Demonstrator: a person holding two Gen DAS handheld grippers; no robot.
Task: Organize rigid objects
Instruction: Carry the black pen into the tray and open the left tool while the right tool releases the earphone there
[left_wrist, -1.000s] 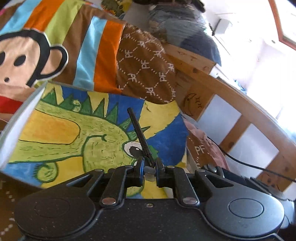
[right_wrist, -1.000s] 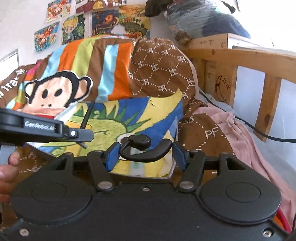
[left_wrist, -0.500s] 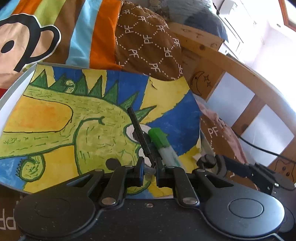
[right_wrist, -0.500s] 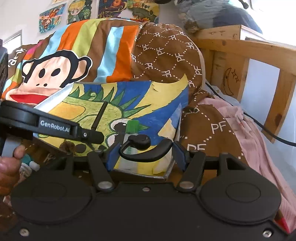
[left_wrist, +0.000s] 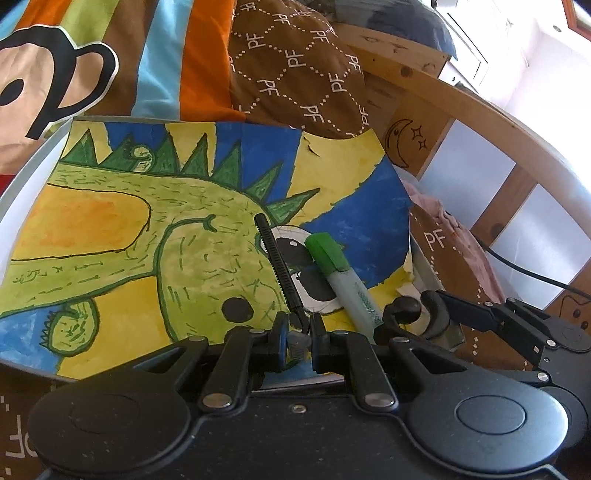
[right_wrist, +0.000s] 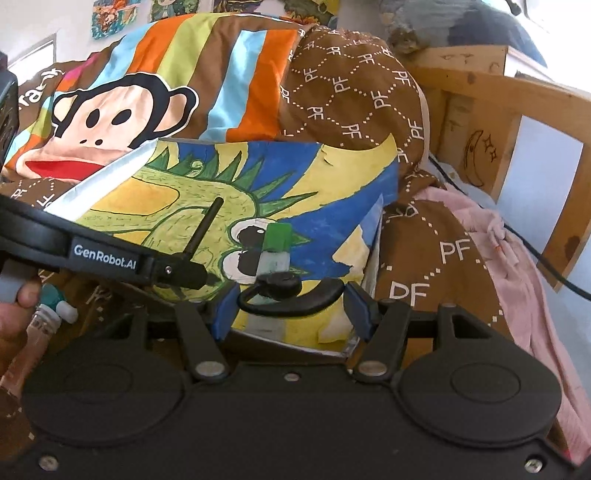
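Green marker (left_wrist: 341, 277) on dinosaur painting (left_wrist: 155, 236), pillows (right_wrist: 207, 81) behind

Black gripper (right_wrist: 291, 306), blue fingers (right_wrist: 225, 308), silver screws

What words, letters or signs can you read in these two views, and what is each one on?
"GenRobot.AI": white print on the left tongs, side of its arm.
"PF": repeated white letters on the brown bedding.
Moon and stars sign: drawn on the wooden bed frame.
Green marker: print on its barrel is too small to read.
Wall posters: no readable text.
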